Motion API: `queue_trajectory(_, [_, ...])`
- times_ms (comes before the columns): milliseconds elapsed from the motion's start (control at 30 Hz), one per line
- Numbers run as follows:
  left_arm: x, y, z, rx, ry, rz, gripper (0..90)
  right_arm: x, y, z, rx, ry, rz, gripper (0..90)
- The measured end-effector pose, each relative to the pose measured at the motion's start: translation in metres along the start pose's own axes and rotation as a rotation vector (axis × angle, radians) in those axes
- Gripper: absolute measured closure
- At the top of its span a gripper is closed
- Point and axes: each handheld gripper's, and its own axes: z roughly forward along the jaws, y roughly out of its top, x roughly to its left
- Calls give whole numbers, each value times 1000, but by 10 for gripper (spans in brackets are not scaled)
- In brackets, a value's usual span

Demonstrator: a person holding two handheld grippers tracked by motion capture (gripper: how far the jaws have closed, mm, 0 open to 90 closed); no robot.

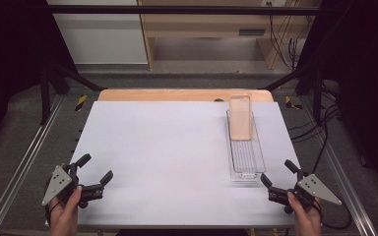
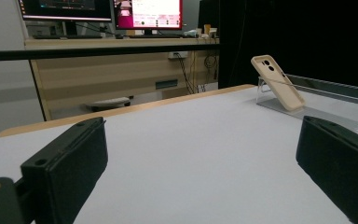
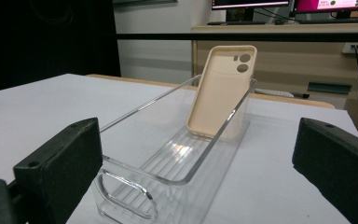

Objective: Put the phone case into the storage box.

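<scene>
Beige and matte, the phone case (image 1: 240, 118) stands on its lower end at the far end of a long clear plastic bin (image 1: 256, 162), which lies on the right half of the white table (image 1: 167, 152) in the high view; the case leans back against the bin's far wall. At the near left corner the left gripper (image 1: 96, 172) rests on the table with its jaws wide apart and nothing between them, well away from the bin. The right gripper (image 1: 277, 178) sits just beside the bin's near end, jaws likewise spread and empty. From the left gripper view, the case (image 2: 278, 82) shows far off to the right, tilted, its camera cut-outs near the top. From the right gripper view, the case (image 3: 221, 91) stands straight ahead inside the bin (image 3: 135, 186), whose near rounded handle lies between the open jaws. Judging by its look, the case is light, thin and somewhat bendy, probably grippy rather than slick, and not fragile; the bin walls hide its lower part, so the free upper edge or the two long sides above the rim seem the best place to pinch it.
</scene>
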Motion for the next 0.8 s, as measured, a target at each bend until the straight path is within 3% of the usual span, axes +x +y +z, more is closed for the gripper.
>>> queue_trajectory(433, [0, 0, 1, 2, -4, 4, 16, 8, 3, 18, -9, 50, -43, 17])
queue_trajectory(800, [0, 0, 1, -4, -3, -2, 16, 8, 12, 35, -1, 69, -27, 27])
